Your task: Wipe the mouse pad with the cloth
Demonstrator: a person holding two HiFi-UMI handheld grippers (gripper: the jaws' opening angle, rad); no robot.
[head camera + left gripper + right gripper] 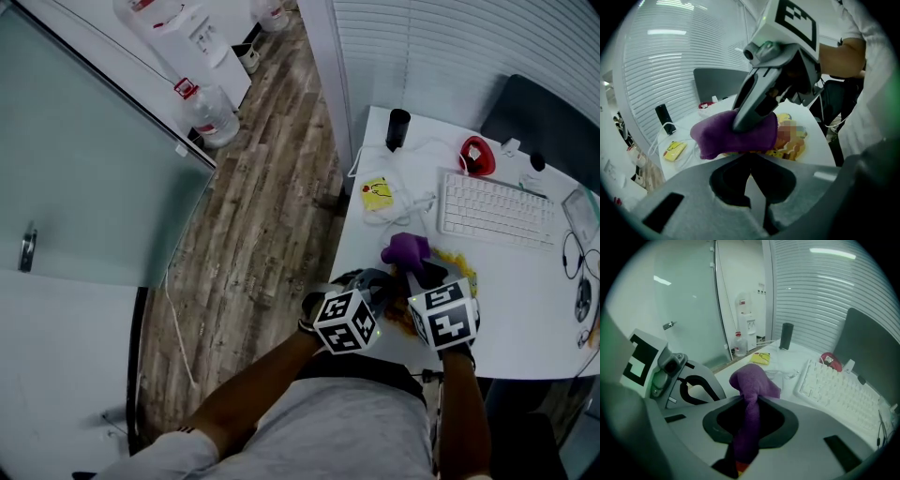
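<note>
Clamping cloth (752, 378) in right gripper (749, 401) | left gripper (751, 160) clenched, empty | mouse pad (793, 146) mostly covered

Bunched purple cloth (405, 248) rests over the yellow mouse pad (457, 263).

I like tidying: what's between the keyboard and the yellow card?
White cables lie between the keyboard and the yellow card, shown in the head view.

Your cloth (405, 248): purple. Mouse pad (793, 149): yellow-orange print. Keyboard (495, 211), desk (525, 305): white. Yellow packet (377, 194) by desk's left edge; black cylinder (397, 128) at its back-left corner.
</note>
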